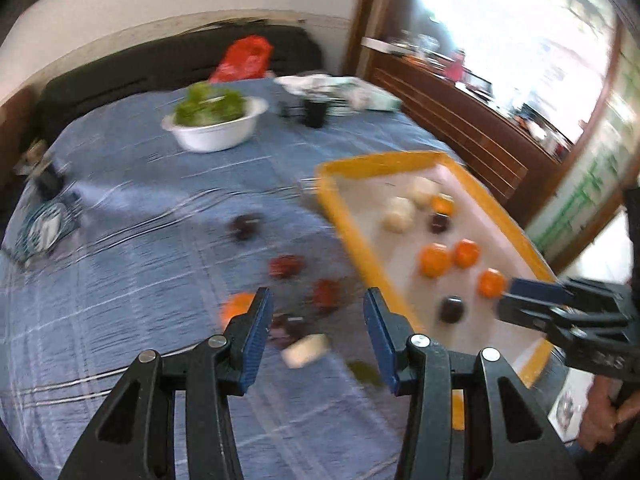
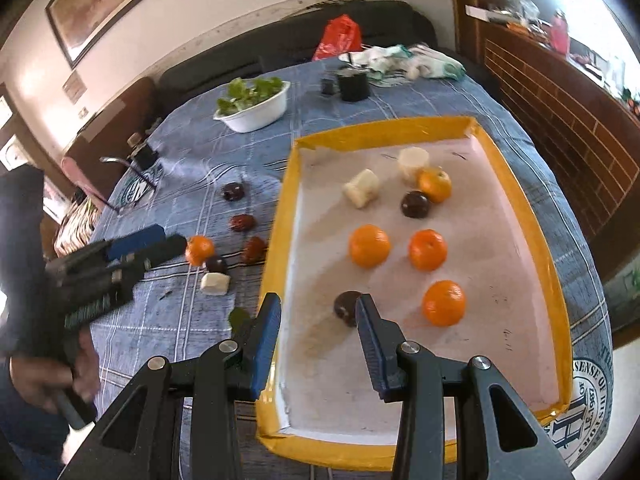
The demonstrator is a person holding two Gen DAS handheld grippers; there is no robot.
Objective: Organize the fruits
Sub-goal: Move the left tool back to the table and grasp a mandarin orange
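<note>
Right now the fruits sit in two groups on a blue checked tablecloth point(image 2: 208, 168). Inside the yellow-rimmed tray point(image 2: 288, 208), whose floor is pale pinkish-white, lie four glossy oranges: one at the centre point(image 2: 369, 245), one just to its 3 o'clock point(image 2: 427, 249), one toward 5 o'clock point(image 2: 444, 303), and one near the 12 o'clock end point(image 2: 434, 185), touching a dark purple plum point(image 2: 416, 204). Two pale cream chunks point(image 2: 362, 188) with cut, blocky faces rest near that far end too. A second dark plum point(image 2: 347, 307) lies toward the tray's 7 o'clock side.

Outside the tray, at its 9 o'clock, a looser cluster is scattered on the cloth: a small orange point(image 2: 199, 250), three dark reddish-purple fruits point(image 2: 242, 222) in a line, another dark one point(image 2: 216, 264) just beside a cream chunk point(image 2: 215, 283), and a green leaf point(image 2: 239, 317).

Over the tray's near edge the right gripper point(image 2: 318, 320) hovers with its blue-padded fingers spread apart and nothing between them; the plum shows just past the right fingertip. Above the loose cluster the left gripper point(image 1: 318, 308) is likewise spread and empty; its view is blurred.

At the table's 12 o'clock end stand a white bowl of greens point(image 2: 256, 114) and a black cup point(image 2: 352, 85).
</note>
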